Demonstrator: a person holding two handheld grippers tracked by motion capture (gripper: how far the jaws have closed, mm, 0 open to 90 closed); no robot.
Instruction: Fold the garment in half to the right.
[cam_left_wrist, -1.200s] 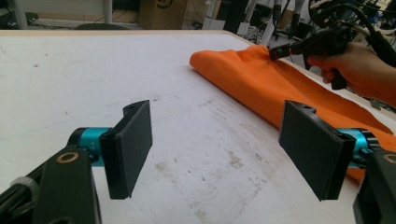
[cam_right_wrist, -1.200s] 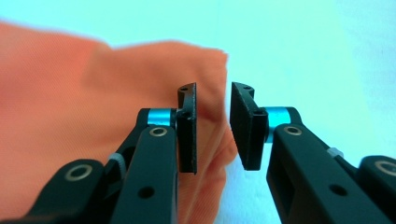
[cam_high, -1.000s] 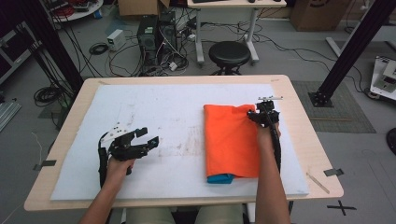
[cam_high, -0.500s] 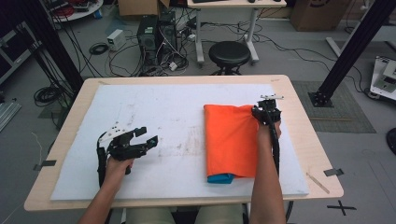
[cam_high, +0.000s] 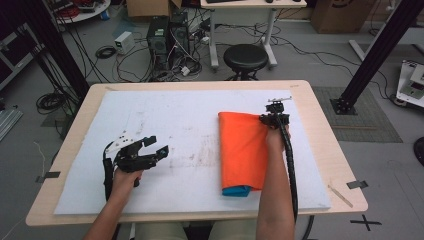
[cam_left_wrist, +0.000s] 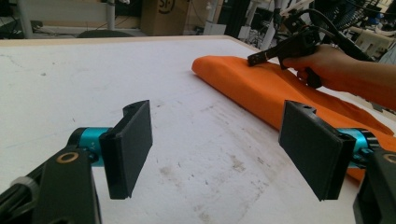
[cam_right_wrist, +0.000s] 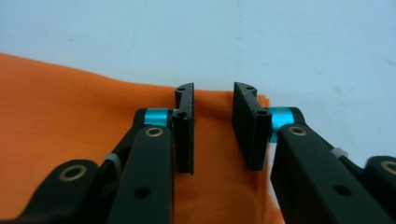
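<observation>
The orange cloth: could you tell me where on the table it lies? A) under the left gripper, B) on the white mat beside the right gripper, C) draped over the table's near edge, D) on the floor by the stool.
B: the folded orange cloth lies on the white mat, with the right gripper at its far corner.

Matt orange cloth (cam_high: 243, 150) on a scuffed white foam mat (cam_high: 175, 135), wooden table (cam_high: 330, 145).
</observation>
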